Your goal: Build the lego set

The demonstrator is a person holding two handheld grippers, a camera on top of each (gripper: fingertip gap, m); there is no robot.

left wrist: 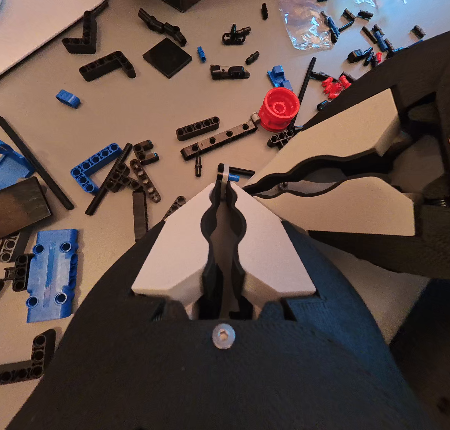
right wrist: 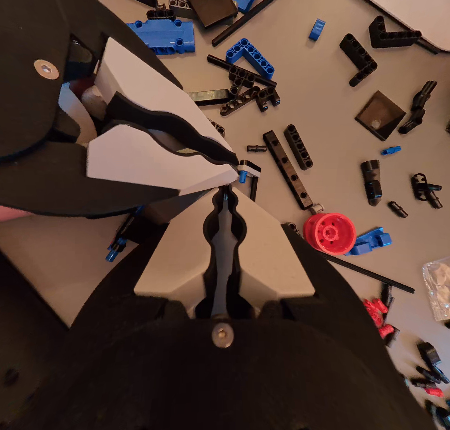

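Note:
My left gripper (left wrist: 222, 183) is shut on a small grey connector (left wrist: 225, 173) just above the table. A blue pin (left wrist: 234, 178) and a black axle (left wrist: 243, 171) stick out of the connector. My right gripper (left wrist: 244, 187) comes in from the right, with its tips right beside the left gripper's tips. In the right wrist view my right gripper (right wrist: 227, 188) is shut; a small dark bit shows between its tips, and I cannot tell what it is. There the left gripper (right wrist: 237, 171) holds the connector (right wrist: 246, 168) with the blue pin (right wrist: 242, 176) and the axle (right wrist: 254, 188).
Loose parts cover the grey table: a red wheel (left wrist: 278, 108) (right wrist: 330, 233), a long black beam (left wrist: 219, 138), a blue L-beam (left wrist: 95, 164), a blue panel (left wrist: 52, 274), and black beams and pins. A clear plastic bag (left wrist: 306, 26) lies far right and a white board (left wrist: 36, 11) far left. Only a small space, under 4 cm, lies between the two pairs of fingers. The red wheel (left wrist: 278, 108) is about equally far from each gripper, around 8 centimetres. It turns up in the right wrist view (right wrist: 328, 231) as well.

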